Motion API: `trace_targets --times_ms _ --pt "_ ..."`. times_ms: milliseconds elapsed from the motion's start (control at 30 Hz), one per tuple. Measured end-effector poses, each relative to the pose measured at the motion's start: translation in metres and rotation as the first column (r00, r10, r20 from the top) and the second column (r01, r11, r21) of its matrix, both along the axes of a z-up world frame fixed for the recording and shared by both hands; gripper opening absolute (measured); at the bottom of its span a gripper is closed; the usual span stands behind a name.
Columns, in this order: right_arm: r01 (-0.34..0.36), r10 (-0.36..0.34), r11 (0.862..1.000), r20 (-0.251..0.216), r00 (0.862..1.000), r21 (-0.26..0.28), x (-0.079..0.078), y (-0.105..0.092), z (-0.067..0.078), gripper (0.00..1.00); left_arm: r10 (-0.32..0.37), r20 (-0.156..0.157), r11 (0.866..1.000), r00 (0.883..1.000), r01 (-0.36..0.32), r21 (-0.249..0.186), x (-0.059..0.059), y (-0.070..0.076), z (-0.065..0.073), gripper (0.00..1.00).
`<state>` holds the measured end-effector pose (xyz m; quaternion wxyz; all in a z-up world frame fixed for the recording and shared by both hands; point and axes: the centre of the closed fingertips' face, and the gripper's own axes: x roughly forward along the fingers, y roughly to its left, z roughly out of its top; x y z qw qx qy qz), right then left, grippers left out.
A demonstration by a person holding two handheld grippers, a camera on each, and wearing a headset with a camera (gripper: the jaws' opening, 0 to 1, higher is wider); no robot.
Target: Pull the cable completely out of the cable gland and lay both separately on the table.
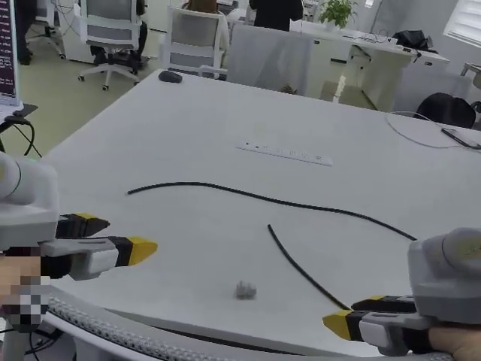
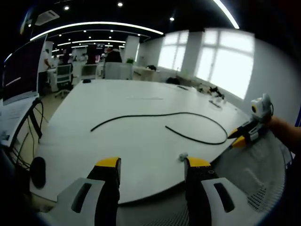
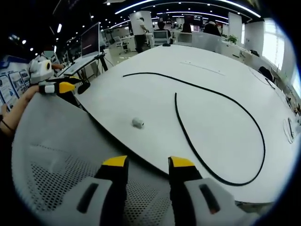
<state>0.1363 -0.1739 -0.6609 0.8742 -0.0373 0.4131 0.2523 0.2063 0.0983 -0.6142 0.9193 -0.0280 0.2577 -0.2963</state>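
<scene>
Separation looked done in head view: thin black rubber cable [image 1: 263,198] lay looped across the white table [image 1: 188,128], small grey plastic cable gland [image 1: 246,289] alone by the near edge, clear of it. Left gripper view: left gripper [image 2: 153,165] jaws apart, empty, cable gland just beyond. Right gripper view: right gripper [image 3: 148,162] likewise gaping, holding nothing. Nothing left, I judged. Open office; chairs [image 1: 109,30] far left, windows [image 2: 225,61] right.

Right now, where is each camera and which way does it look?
Head view: on the person's head, looking down at the table, left claw and right claw low.
Left gripper view: on the left claw, facing across the cable; own jaws below.
Right gripper view: on the right claw, facing the table; own jaws, a hand.
All share the cable gland.
</scene>
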Motion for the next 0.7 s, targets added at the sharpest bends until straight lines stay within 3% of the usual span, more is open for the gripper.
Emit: trace_targets --times_ms 700 --pt "0.002 -0.002 1.0 0.004 1.0 -0.005 -0.0007 -0.0007 -0.0011 0.33 0.02 -0.025 1.0 1.0 -0.02 0.0 -0.0008 0.0043 -0.0037 0.52"
